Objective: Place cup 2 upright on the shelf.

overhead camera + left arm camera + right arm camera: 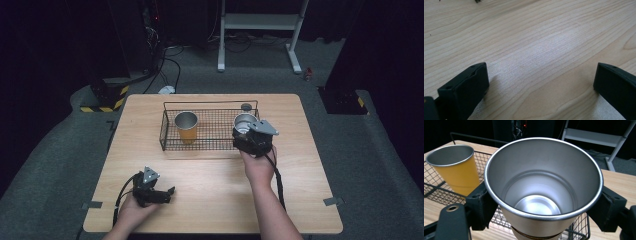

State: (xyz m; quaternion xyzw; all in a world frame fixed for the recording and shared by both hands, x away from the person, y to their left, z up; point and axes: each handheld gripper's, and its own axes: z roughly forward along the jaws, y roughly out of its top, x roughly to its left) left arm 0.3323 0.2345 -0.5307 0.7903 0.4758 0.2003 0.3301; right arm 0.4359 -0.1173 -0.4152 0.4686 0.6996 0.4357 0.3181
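An upright silver metal cup sits between the jaws of my right gripper, which is shut on its sides just below the rim. It is at the right end of a black wire basket; whether it rests on the basket floor I cannot tell. A yellow cup with a silver inside stands upright in the basket's left part. My left gripper lies low over the wooden table at the front left, open, with bare wood between its jaws.
A small dark round object sits just behind the basket's back right corner. Beyond the table stand a white metal frame and a yellow-and-black striped base on the grey floor.
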